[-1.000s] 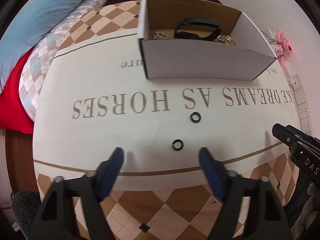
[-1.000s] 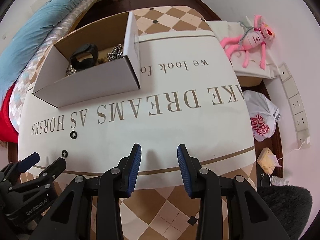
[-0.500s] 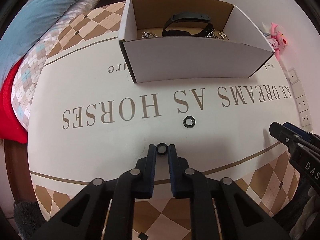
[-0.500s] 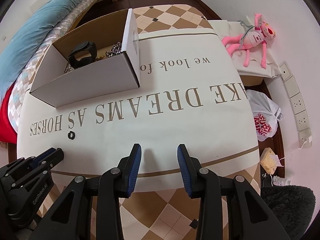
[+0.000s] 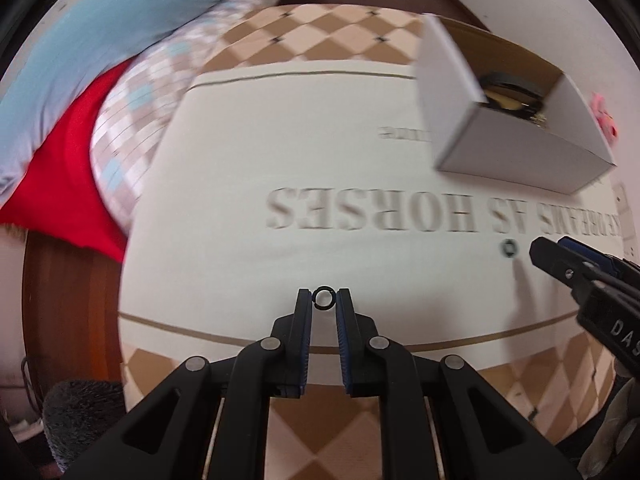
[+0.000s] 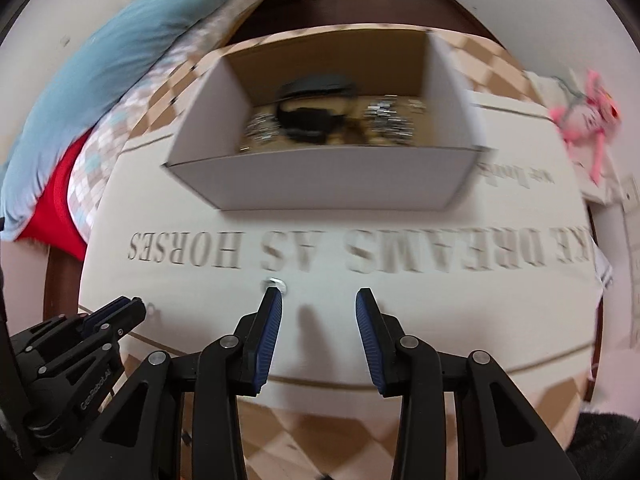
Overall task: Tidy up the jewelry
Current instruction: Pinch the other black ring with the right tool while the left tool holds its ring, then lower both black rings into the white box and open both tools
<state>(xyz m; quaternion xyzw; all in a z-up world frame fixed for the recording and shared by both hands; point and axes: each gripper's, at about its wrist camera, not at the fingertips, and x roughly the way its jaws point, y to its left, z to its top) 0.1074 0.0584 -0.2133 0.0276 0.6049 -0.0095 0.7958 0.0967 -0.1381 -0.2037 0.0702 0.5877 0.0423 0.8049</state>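
My left gripper (image 5: 324,298) is shut on a small black ring (image 5: 323,297), held at its fingertips just above the white cloth (image 5: 280,152). A second ring (image 5: 509,247) lies on the cloth to the right, close to the tip of my right gripper (image 5: 560,264). In the right wrist view my right gripper (image 6: 318,298) is open, and that ring (image 6: 276,283) lies at its left fingertip. The open cardboard box (image 6: 320,184) beyond holds a black band (image 6: 316,116) and silver chains (image 6: 388,120). The left gripper (image 6: 116,316) shows at lower left.
A blue and red bedding pile (image 5: 80,80) lies to the left of the table. A pink plush toy (image 6: 588,120) sits at the far right. Wall sockets (image 5: 624,216) are on the right. The cloth carries large printed letters (image 6: 360,252).
My left gripper has lifted the black ring off the cloth and swung left. My right gripper has moved left up to the second ring and faces the box.
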